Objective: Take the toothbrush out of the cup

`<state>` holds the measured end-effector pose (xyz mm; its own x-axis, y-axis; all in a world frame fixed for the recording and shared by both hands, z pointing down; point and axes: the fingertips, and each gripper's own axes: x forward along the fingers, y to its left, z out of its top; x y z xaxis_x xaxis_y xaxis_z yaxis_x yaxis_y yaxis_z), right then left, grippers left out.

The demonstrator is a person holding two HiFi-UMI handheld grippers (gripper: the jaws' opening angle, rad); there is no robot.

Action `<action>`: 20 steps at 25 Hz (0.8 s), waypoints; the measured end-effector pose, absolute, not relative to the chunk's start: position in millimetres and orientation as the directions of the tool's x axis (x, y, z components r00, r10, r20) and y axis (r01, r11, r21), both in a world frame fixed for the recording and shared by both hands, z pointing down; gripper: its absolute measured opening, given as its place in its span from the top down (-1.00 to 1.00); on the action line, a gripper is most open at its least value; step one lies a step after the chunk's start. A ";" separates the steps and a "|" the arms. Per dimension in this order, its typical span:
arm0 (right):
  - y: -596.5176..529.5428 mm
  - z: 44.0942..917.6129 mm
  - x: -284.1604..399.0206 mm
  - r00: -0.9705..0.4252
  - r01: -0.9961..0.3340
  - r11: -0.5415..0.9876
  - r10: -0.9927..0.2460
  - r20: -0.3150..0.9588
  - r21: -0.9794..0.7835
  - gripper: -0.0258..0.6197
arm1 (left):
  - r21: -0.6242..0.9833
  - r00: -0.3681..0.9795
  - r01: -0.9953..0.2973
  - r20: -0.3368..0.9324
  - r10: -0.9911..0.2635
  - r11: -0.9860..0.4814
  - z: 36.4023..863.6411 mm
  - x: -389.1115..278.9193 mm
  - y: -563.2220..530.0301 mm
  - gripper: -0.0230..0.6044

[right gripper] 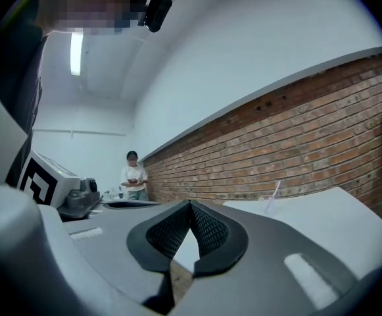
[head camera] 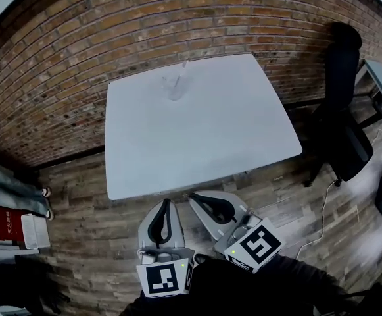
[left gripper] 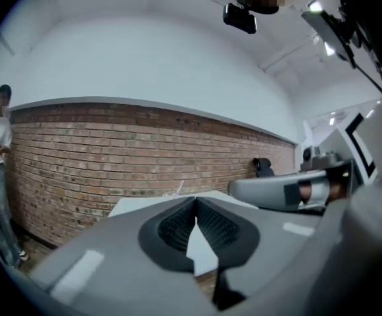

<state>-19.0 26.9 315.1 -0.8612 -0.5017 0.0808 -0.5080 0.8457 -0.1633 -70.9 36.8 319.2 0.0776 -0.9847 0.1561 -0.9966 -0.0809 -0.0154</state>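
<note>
**Both claws clenched and empty, toothbrush in its cup across the tabletop**

We held the left claw (head camera: 166, 203) and the right claw (head camera: 194, 197) side by side, low and short of the near edge of the white tabletop (head camera: 204, 137), touching nothing. Each was clenched, its pads meeting at the tips with nothing between them. We read that as a carrying posture, not a grasp.

The clear cup (head camera: 173, 87) stood alone near the far edge, close to the brick wall (head camera: 79, 51) and well apart from both claws. The toothbrush (head camera: 183, 68) leaned inside it, its upper end sticking out above the rim. That free end looked to us like the natural place to pinch. We could make out nothing else in the cup. We judged the task not yet begun.
</note>
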 end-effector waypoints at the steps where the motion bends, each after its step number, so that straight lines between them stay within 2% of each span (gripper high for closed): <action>1: 15.2 314.2 -12.6 -0.852 -0.523 0.837 -0.519 0.070 -0.162 0.92 | -0.019 0.094 -0.995 0.163 -0.982 -0.098 319.5 -64.5 25.6 0.90; 11: -85.3 300.6 31.7 -0.835 -0.544 0.821 -0.550 0.015 -0.171 0.92 | -0.074 0.175 -0.980 0.148 -0.973 -0.187 304.6 -6.4 -80.8 0.90; 20: -131.8 285.3 28.0 -0.885 -0.458 0.874 -0.466 -0.015 -0.161 0.92 | -0.105 0.071 -0.991 0.114 -0.991 -0.083 287.9 -8.5 -122.3 0.90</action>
